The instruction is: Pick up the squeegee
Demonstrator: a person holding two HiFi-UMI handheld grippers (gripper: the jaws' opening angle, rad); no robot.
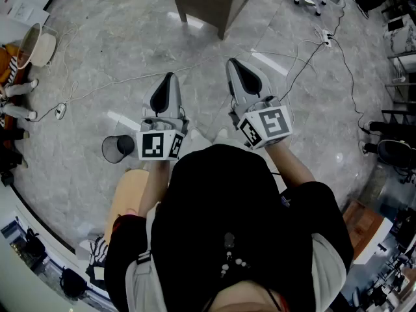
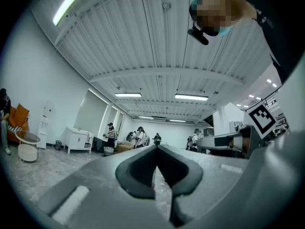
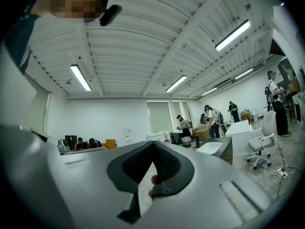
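Hovering over marbled floor [image 1: 117,44]; left gripper [image 1: 169,78] jaws together; right gripper [image 1: 233,64] jaws together

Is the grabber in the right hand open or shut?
Shut. In the right gripper view, the grey right gripper has its black-padded jaws touching at the tips, with nothing between them.
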